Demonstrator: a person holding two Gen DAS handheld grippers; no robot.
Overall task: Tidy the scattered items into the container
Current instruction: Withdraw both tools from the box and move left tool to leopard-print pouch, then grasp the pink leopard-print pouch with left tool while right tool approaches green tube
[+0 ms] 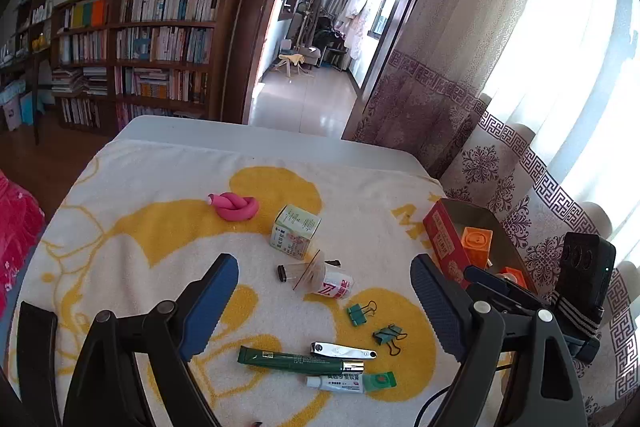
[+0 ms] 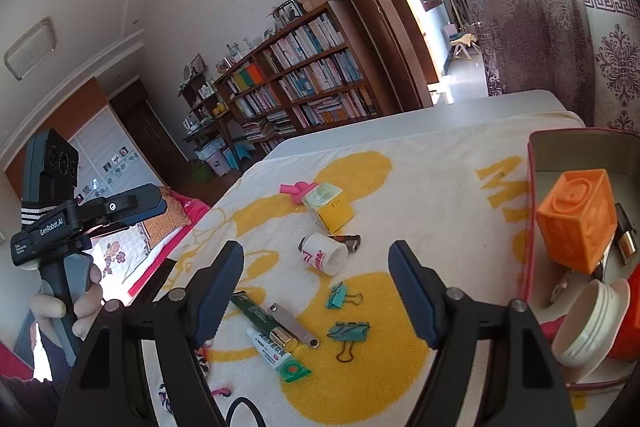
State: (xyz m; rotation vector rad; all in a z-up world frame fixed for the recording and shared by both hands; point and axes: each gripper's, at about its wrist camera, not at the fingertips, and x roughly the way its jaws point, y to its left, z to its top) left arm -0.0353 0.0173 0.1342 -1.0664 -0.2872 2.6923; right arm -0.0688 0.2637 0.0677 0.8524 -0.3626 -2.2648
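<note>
Both my claws hang wide apart with nothing between the blue pads: my left gripper (image 1: 324,297) and my right gripper (image 2: 316,287) above the yellow-and-white towel (image 1: 160,227).

Nearest me, measured from the red tin (image 2: 530,227), lie a white ointment tube with a green end (image 2: 278,353) and a dark green tube with a gold cap (image 2: 260,319), well left of it; their print is too small to read. A metal nail clipper (image 2: 294,325) touches them. Two teal binder clips (image 2: 346,333) (image 2: 338,297) sit closer to the tin.

Farther out, a white bottle with red lettering (image 2: 324,253) lies on its side, then a small green-and-yellow carton (image 2: 328,205), then a knotted pink foam roller (image 1: 236,207).

Inside the tin are an orange embossed cube (image 2: 578,221) and a white ribbed cap (image 2: 592,323). My left handle reads "GenRobot.AI".
</note>
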